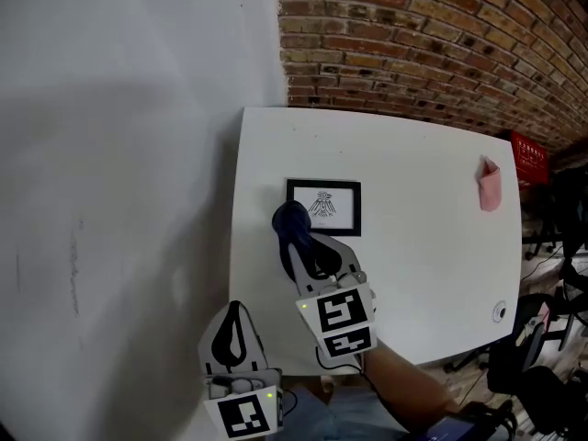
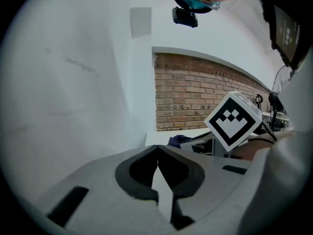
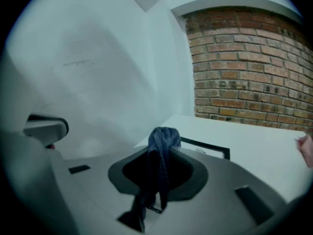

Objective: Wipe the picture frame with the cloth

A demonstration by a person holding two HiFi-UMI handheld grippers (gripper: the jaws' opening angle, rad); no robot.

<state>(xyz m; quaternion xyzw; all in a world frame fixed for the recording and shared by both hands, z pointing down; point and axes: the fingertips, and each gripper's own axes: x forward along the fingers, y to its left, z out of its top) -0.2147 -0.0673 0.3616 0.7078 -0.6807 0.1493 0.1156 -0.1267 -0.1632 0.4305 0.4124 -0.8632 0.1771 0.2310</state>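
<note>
A black picture frame point(image 1: 323, 207) with a small drawing lies flat on the white table point(image 1: 413, 274); its far corner also shows in the right gripper view as the frame point(image 3: 208, 148). My right gripper point(image 1: 292, 224) is shut on a dark blue cloth point(image 1: 290, 220), and the bunched cloth point(image 3: 163, 142) sticks out past the jaws, at the frame's near left corner. My left gripper point(image 1: 236, 309) hangs near the table's front left corner, shut with nothing between its fingers. In the left gripper view the left gripper point(image 2: 157, 151) points toward the right gripper's marker cube point(image 2: 233, 120).
A pink object point(image 1: 489, 185) stands near the table's right edge. A white wall point(image 1: 129, 154) runs along the left and a brick wall point(image 1: 432, 44) behind. Office chairs point(image 1: 542, 356) and a red item point(image 1: 530, 157) stand right of the table.
</note>
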